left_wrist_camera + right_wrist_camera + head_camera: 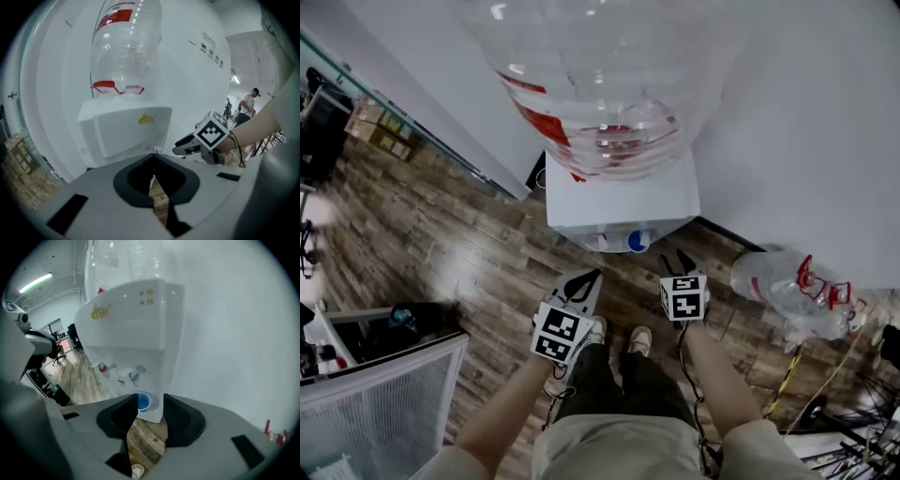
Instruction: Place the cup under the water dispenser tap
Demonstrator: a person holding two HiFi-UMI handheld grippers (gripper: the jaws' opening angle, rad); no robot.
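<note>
**Blue cup** (143,401): upright on drip tray (153,405) of water dispenser (619,202), directly below blue tap (134,376). Lies just beyond tips of right gripper (677,264), visible through its gap. Placement judged complete (cup stands free, nothing touching).

**Right gripper:** jaws partly apart, empty, clear of cup; reads as grip let go.

**Left gripper** (584,283): tips together, nothing held, beside right gripper and farther from cup; idle, since one cup needs one gripper.

**Red tap** (101,367): left of blue tap, unused.

**Inverted water bottle** (600,84): above both grippers.
</note>
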